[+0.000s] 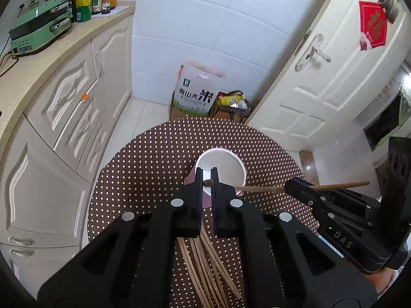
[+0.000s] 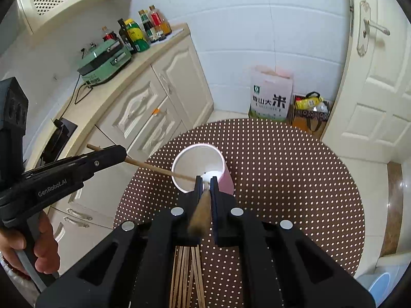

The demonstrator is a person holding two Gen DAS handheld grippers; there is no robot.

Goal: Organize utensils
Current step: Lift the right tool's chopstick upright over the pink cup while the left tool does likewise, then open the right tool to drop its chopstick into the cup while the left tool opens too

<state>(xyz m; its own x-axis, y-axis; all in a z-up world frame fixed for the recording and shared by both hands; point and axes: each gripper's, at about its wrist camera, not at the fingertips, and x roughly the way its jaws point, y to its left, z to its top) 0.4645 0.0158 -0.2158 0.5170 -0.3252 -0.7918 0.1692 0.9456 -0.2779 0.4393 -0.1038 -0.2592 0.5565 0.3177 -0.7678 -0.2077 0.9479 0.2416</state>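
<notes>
Each claw is closed on one chopstick over the pink cup [image 1: 221,172], which stands on the dotted round desk [image 1: 143,169]. The left claw [image 1: 207,179] pinches its chopstick [image 1: 208,182] end-on, so its own camera sees only the butt between the tips; the right wrist view shows that stick running from the claw's side down to the cup's rim. The right claw [image 2: 206,183] grips the other chopstick [image 2: 199,218] along its length, its tip pointing toward the cup's mouth. More chopsticks [image 1: 205,264] lie loose on the desk beneath the claws.

The sticks look like thin wood or bamboo: very light, stiff, smooth and round, so likely to roll or pivot in a pinch. A hold near the thicker end, square across the shaft, should steady them best. The cup seems light and tall, so a sideways knock at the rim could tip it
</notes>
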